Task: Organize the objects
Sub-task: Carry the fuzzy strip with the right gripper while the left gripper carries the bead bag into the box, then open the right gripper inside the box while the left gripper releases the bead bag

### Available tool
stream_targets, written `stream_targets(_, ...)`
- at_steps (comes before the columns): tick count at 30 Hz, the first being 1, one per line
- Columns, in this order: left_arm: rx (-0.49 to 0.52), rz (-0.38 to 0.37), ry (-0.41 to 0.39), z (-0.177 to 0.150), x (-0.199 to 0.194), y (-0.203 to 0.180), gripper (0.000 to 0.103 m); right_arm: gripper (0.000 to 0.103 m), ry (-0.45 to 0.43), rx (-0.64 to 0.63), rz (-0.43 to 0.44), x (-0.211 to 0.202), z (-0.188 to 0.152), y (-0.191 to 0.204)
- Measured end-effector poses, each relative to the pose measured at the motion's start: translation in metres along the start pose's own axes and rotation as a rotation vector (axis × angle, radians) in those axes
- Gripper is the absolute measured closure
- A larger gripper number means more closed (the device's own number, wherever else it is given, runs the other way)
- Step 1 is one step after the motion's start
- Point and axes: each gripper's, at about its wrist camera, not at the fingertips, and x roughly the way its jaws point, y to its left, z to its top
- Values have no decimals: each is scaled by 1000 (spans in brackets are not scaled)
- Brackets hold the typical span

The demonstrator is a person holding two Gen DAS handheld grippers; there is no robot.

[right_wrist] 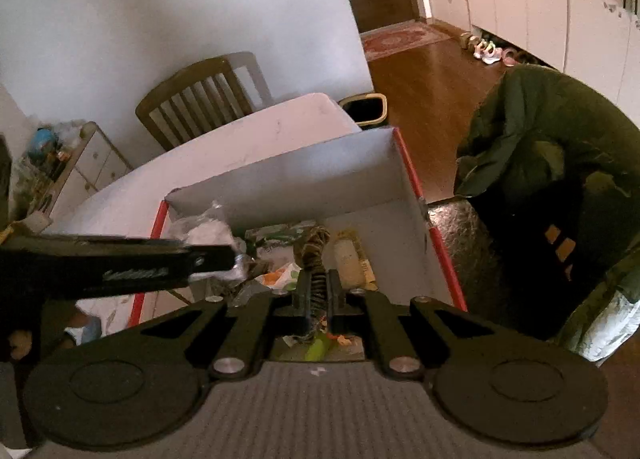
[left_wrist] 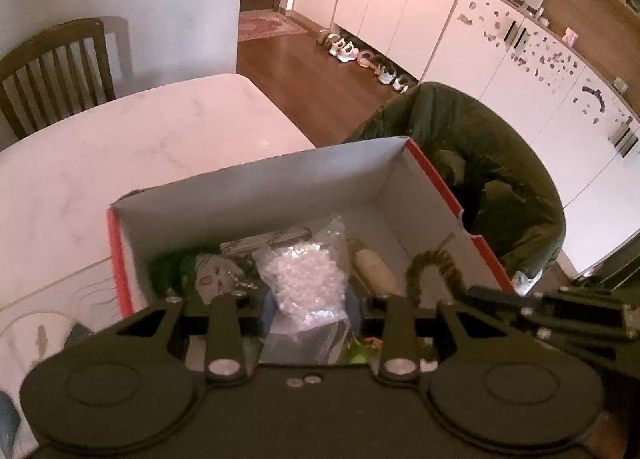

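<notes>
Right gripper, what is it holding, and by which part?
The right gripper is shut on a striped fuzzy cord, pinched at its lower stretch, its looped end rising over the box.

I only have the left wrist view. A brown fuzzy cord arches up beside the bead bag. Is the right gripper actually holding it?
Observer: Yes. The right wrist view shows the right gripper with its fingers shut on the striped cord, over the box.
Operator: Anything beyond the table's far end?
Observer: A black bin with a tan rim stands on the floor there.
Operator: Anything else nearby?
Observer: A drawer cabinet with clutter on top, against the wall.
</notes>
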Motion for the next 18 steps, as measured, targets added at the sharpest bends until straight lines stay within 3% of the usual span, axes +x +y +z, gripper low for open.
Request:
stream_targets(8, -4, 18, 41, 9, 35, -1, 69, 96, 58, -16, 22, 28, 0, -3)
stream_targets(18, 21, 2, 84, 12, 65, -3, 69, 96, 156, -47, -20, 61, -9, -13)
